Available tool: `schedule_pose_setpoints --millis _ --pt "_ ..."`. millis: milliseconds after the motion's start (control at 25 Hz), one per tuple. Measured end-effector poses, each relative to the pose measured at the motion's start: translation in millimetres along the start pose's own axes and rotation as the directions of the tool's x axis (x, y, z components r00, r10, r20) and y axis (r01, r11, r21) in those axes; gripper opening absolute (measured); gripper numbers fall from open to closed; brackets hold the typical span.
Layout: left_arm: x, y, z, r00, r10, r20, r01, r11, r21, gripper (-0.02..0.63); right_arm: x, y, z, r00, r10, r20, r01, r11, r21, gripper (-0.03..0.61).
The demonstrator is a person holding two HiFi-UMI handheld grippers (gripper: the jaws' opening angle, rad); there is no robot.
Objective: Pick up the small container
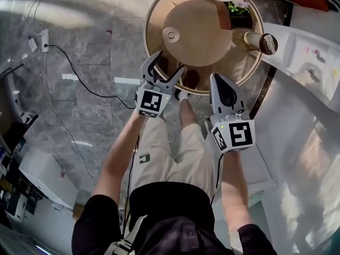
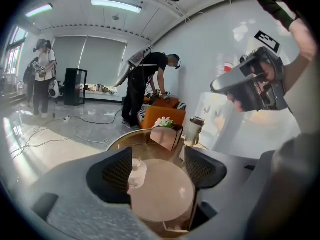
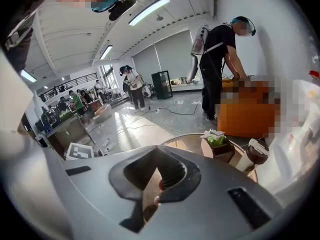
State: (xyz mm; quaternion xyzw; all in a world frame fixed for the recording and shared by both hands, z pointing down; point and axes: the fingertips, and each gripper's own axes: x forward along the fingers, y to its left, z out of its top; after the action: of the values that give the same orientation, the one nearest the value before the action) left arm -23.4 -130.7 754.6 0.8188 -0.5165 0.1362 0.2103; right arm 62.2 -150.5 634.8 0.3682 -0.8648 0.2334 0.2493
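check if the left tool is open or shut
Open. The left tool has its pads wide apart in its own view; nothing is gripped, and the small container sits on the table beyond them, untouched.

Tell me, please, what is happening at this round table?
A person holds a gripper in each hand above a round table. The left gripper is open and empty, aimed toward the small container on the table's inner disc. The right gripper is shut on nothing. The container is not yet touched; a flower box and a lidded cup stand at the far edge.
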Motion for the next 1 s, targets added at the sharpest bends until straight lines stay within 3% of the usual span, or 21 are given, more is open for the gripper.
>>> schedule_pose_setpoints --millis 320,640,1000 --pt "40.6 38.6 -52.6 0.998 0.036 -0.060 -0.034 0.999 0.031 0.357 39.9 -4.5 -9.8 0.999 -0.025 -0.023 0.025 1.000 0.009 0.003" --pt "78.1 56.6 -105.9 0.990 0.013 -0.143 -0.007 0.999 0.038 0.368 52.6 -14.0 -30.7 0.996 -0.056 -0.064 0.060 0.997 0.058 0.003" --pt "109.9 70.5 -123.6 0.984 0.008 -0.180 -0.002 0.999 0.037 0.368 63.5 -28.0 -42.7 0.995 -0.058 -0.082 0.066 0.993 0.100 0.004"
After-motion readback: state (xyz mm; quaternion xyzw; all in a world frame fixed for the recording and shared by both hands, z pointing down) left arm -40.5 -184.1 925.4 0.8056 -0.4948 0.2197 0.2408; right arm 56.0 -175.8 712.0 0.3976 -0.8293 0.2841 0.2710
